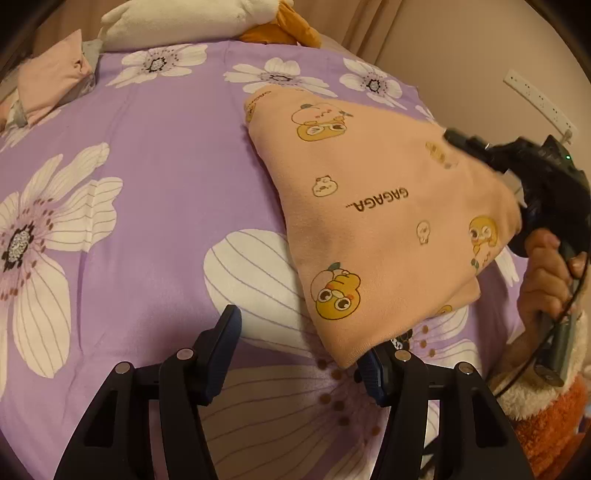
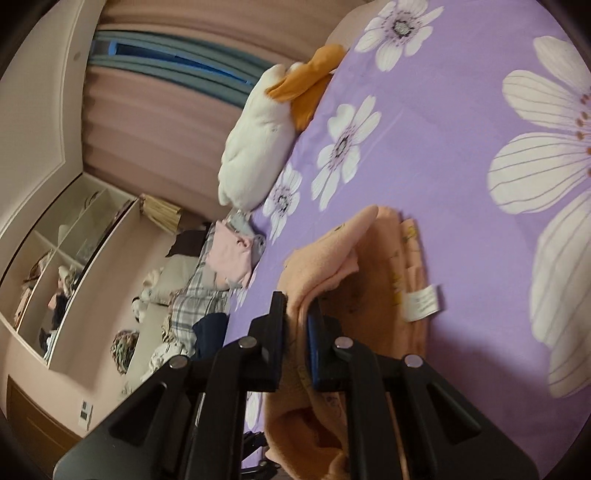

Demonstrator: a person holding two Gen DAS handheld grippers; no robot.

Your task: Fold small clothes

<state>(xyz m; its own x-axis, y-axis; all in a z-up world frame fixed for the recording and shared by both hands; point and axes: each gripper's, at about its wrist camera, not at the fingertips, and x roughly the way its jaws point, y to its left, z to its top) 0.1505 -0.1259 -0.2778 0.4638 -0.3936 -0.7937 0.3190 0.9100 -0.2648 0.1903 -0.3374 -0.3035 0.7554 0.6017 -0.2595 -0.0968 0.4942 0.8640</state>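
Note:
A small peach garment (image 1: 373, 206) printed with yellow cartoon ducks and the word "GAGAGA" hangs lifted over a purple flowered bedsheet (image 1: 159, 192). My left gripper (image 1: 299, 354) is open and empty, its right finger just under the garment's lower corner. My right gripper (image 2: 297, 332) is shut on a fold of the peach garment (image 2: 373, 280), whose white care label (image 2: 423, 301) shows. In the left wrist view the right gripper (image 1: 458, 142) holds the garment's right edge up, a hand on its handle.
A white and orange plush toy (image 1: 192, 22) lies at the bed's far edge. Folded pink clothes (image 1: 55, 77) sit at the far left corner. The right wrist view shows shelves (image 2: 66, 258) and piled laundry (image 2: 195, 291) beside the bed.

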